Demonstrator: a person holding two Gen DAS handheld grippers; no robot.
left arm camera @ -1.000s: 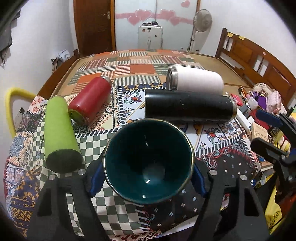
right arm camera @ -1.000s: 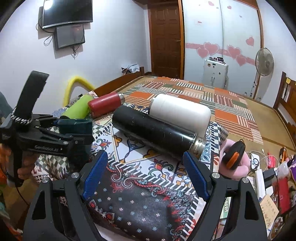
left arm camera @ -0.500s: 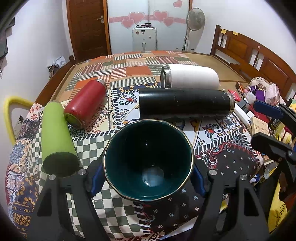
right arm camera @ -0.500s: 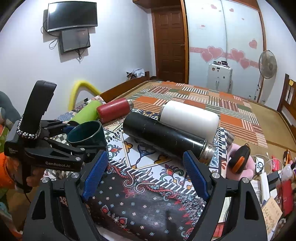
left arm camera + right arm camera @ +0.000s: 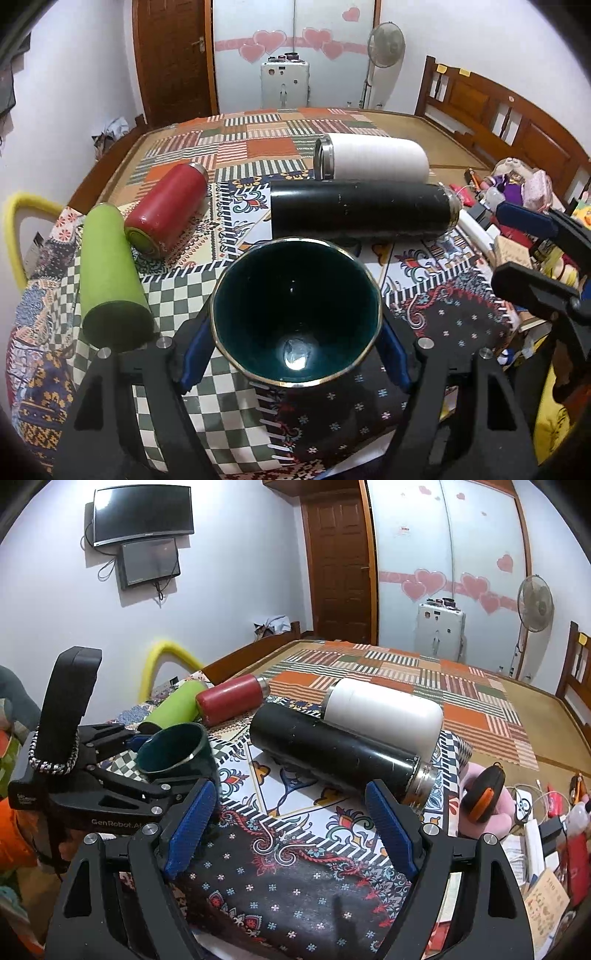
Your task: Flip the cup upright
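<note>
A dark teal cup (image 5: 295, 314) with a thin gold rim fills the centre of the left wrist view, its mouth facing the camera. My left gripper (image 5: 295, 350) is shut on the cup, blue pads pressed to both its sides. In the right wrist view the cup (image 5: 177, 749) is held tilted, mouth up and to the left, above the patterned cloth (image 5: 288, 886). My right gripper (image 5: 288, 827) is open and empty over the cloth, to the right of the cup.
A black flask (image 5: 362, 210), a white flask (image 5: 373, 162), a red bottle (image 5: 166, 210) and a green bottle (image 5: 107, 266) lie on their sides on the cloth. Clutter (image 5: 535, 819) sits at the table's right edge. A patchwork mat (image 5: 406, 672) lies behind.
My left gripper has lifted and turned the cup, so its mouth now points more upward. The right gripper has stayed open and drawn back a little.
</note>
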